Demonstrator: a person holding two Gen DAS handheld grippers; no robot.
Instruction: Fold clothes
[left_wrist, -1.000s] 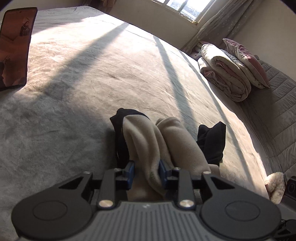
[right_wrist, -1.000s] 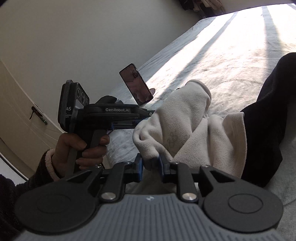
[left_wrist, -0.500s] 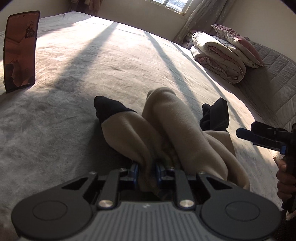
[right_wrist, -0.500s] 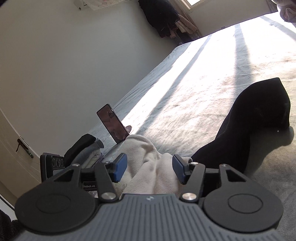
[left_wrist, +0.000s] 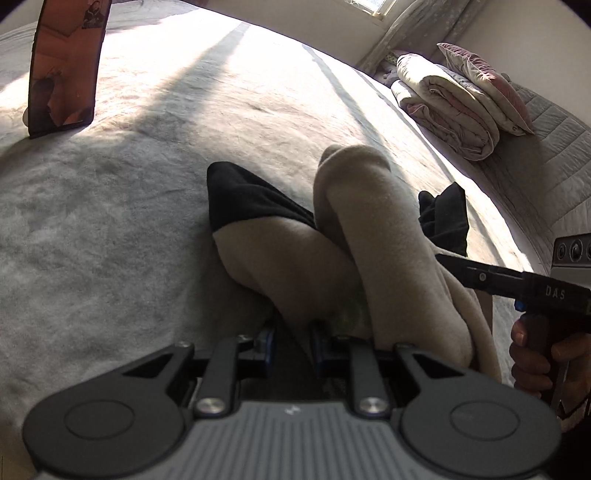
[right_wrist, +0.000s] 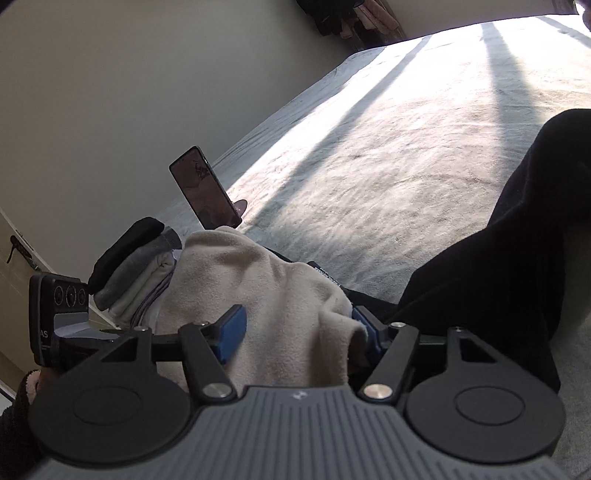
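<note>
Fleece (left_wrist: 373, 236), bunched on the bed (left_wrist: 147, 206), has slipped free of the right gripper (right_wrist: 295, 332), now spread wide, while the left gripper (left_wrist: 291, 338) still pinches it, so regripping seems likely.

A bedroom in a home: a wide bed (left_wrist: 155, 206) under a grey plush cover, a folded quilt (left_wrist: 443, 107) and pillow (left_wrist: 484, 85) stacked by the curtained window (left_wrist: 417, 22), a padded headboard (left_wrist: 546, 155), clothes hanging in the far corner (right_wrist: 347, 18), a door handle (right_wrist: 20, 251).
</note>
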